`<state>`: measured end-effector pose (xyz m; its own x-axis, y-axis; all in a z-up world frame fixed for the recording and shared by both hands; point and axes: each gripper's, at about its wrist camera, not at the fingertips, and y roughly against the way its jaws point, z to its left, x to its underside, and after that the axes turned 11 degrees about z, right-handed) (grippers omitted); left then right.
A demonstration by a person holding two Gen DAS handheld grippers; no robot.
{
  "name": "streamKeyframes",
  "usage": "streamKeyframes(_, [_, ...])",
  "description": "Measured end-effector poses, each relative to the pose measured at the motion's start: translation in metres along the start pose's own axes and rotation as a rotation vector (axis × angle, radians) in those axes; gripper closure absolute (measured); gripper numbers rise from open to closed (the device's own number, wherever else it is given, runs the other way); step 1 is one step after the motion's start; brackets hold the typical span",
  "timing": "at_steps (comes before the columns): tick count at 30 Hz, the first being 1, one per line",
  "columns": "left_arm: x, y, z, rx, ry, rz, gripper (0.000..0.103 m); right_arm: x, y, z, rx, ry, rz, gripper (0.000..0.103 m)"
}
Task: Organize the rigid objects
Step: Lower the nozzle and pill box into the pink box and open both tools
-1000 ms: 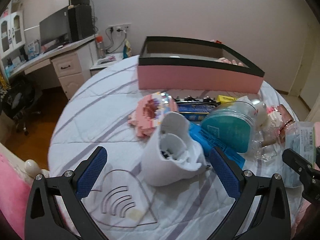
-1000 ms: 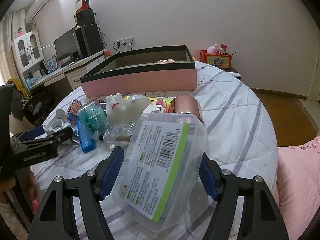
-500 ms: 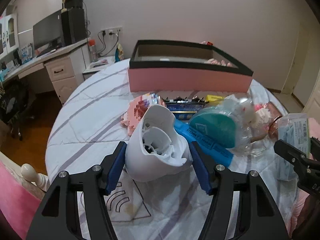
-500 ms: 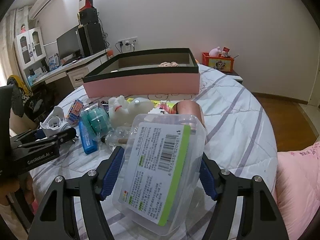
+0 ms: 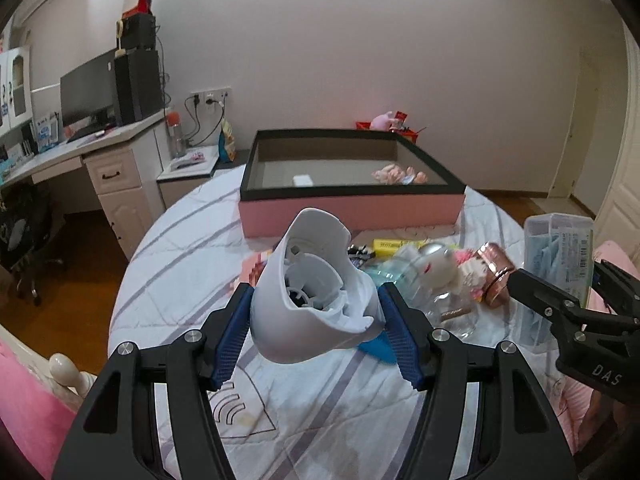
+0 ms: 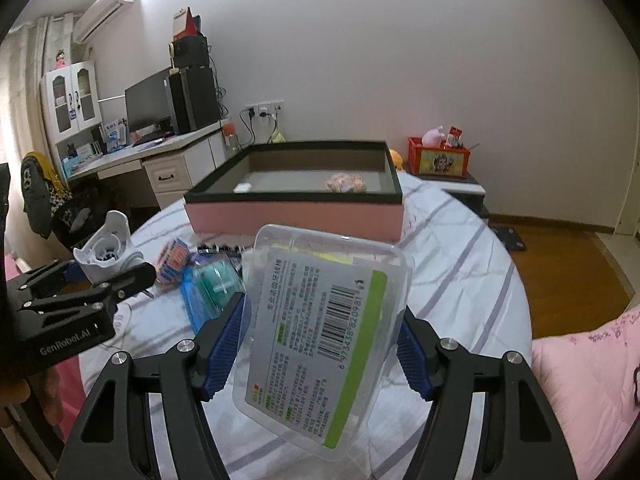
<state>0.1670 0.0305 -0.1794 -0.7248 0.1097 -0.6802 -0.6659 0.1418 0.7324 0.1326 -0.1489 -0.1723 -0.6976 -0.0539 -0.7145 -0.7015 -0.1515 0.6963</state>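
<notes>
My left gripper (image 5: 316, 328) is shut on a white plastic shell-shaped part (image 5: 312, 300), held above the bed. In the right wrist view that same white part (image 6: 106, 254) shows at the left in the left gripper (image 6: 108, 280). My right gripper (image 6: 320, 340) is shut on a clear plastic box with a green-edged label (image 6: 324, 328), also lifted; the clear box (image 5: 560, 252) appears at the right of the left wrist view. Behind both stands a pink open box with a black rim (image 5: 352, 208) (image 6: 296, 216), holding a small pink toy (image 5: 396, 174) and a white piece.
A pile lies on the striped bedspread (image 5: 180, 248): teal round case (image 6: 216, 284), blue packet (image 6: 192, 308), copper tin (image 5: 494, 276), white toy (image 5: 436, 260), pink block piece (image 6: 174, 260). A desk (image 5: 80, 152) stands left; a red box (image 6: 438, 158) on a nightstand sits behind.
My left gripper closed on the white part and lifted it off the bed. My right gripper rose with the clear box; the pink box's inside now shows.
</notes>
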Motion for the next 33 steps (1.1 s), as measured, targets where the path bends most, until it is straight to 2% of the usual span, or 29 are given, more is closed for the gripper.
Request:
streamKeyframes(12, [-0.048, 0.016, -0.010, -0.001, -0.036, -0.083, 0.038, -0.053, 0.017, 0.003, 0.018, 0.049, -0.111, 0.033])
streamKeyframes(21, [-0.112, -0.005, 0.001, -0.004, -0.056, -0.111, 0.038, -0.111, -0.003, 0.002, 0.047, 0.094, -0.136, 0.033])
streamKeyframes(27, [-0.165, -0.054, 0.016, 0.009, -0.063, -0.047, 0.038, -0.158, -0.043, -0.004, 0.060, 0.128, -0.094, 0.033])
streamKeyframes(31, [-0.190, -0.103, 0.024, 0.006, -0.065, 0.039, 0.038, -0.187, -0.087, -0.010, 0.057, 0.133, -0.023, 0.033])
streamKeyframes(33, [-0.196, -0.124, 0.025, 0.014, -0.074, 0.086, 0.038, -0.197, -0.111, -0.014, 0.024, 0.125, 0.032, 0.033])
